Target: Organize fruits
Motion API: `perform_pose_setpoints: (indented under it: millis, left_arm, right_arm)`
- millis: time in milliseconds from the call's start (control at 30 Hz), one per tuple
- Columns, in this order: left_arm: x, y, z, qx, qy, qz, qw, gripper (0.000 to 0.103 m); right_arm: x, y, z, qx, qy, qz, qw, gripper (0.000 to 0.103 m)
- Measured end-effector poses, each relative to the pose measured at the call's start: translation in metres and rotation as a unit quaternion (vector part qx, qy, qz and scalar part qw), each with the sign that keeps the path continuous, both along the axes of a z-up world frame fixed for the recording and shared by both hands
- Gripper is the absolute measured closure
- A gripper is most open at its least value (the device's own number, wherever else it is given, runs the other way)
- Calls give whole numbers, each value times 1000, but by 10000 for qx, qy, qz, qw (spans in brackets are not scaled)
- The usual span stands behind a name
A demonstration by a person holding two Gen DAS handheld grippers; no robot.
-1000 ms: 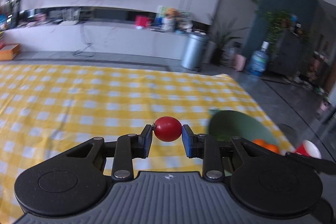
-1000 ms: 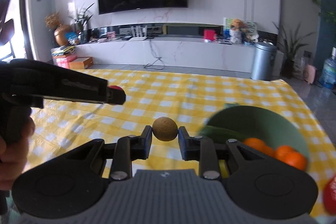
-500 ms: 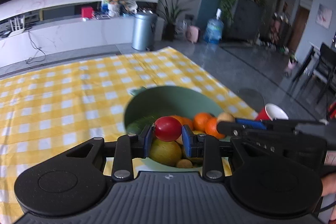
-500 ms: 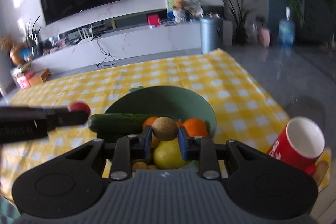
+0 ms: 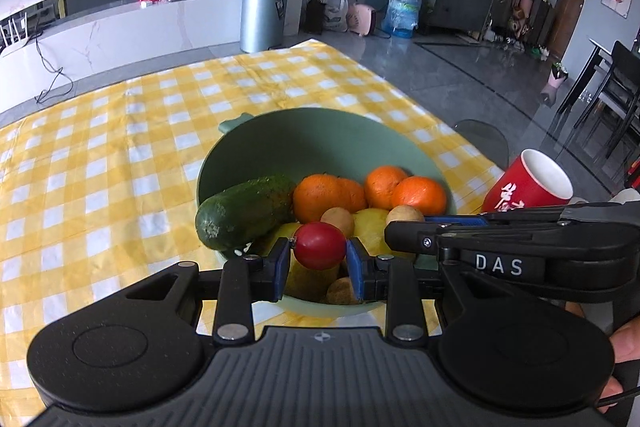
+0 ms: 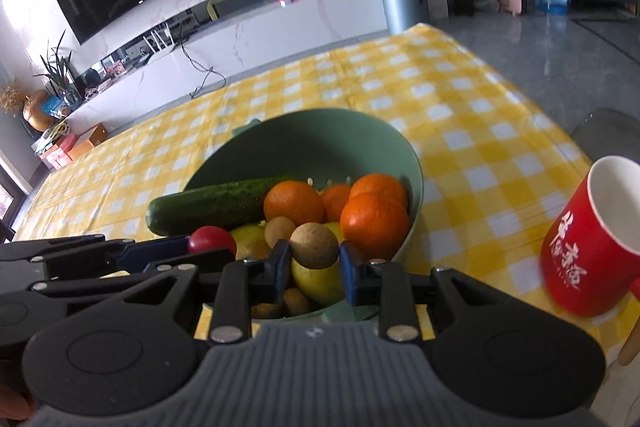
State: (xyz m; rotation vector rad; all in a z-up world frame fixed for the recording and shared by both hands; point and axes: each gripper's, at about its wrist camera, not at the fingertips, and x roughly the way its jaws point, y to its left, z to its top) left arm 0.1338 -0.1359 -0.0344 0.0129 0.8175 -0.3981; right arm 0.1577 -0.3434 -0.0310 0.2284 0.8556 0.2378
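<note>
**Both grippers loaded above the fruit bowl**

A small red tomato [image 5: 320, 245] is clamped between the left gripper's [image 5: 319, 263] blue fingers [image 5: 280, 267]. A round brown fruit [image 6: 314, 245] is clamped between the right gripper's [image 6: 313, 267] fingers. Both items sit over the near rim of the green bowl [image 5: 320, 143], the two grippers side by side. The bowl contains a cucumber [image 5: 244, 213], oranges [image 5: 328, 197], yellow fruit and small brown fruits. It rests on the yellow-checked tabletop [image 5: 100, 147]; a red mug [image 6: 592, 239] stands beside it.
</note>
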Motion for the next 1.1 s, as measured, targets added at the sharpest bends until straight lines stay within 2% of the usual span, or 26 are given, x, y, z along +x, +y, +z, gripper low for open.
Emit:
perform_pose_setpoints:
  millis: [467,633,733,800,933,1100]
  left_arm:
    - [0,4,-6,-15,76,48,10000,69]
    - [-4,6,3,-76,-79,124,9999,57]
    - [-8,8,12,-73,-239,178,9995,50]
    - [-11,11,19,-105,-315,254,9991,45]
    - [-20,19,36,-143,-511,371,9979,38]
    - [-37,33,56,-28,-865,667,9940,29]
  right_arm:
    - [2,4,-2,-133,111,141,9997,78]
    - [1,0,-1,15,66,56,10000,78]
    - [0,-3,1,118,14,-11,9999,70]
    - [-2,-5,2,193,-56,-31,9998,62]
    - [-7,-9,6,299,-240,-83,9992,57]
    - [-22,-14,18,399,-722,-283,9962,31]
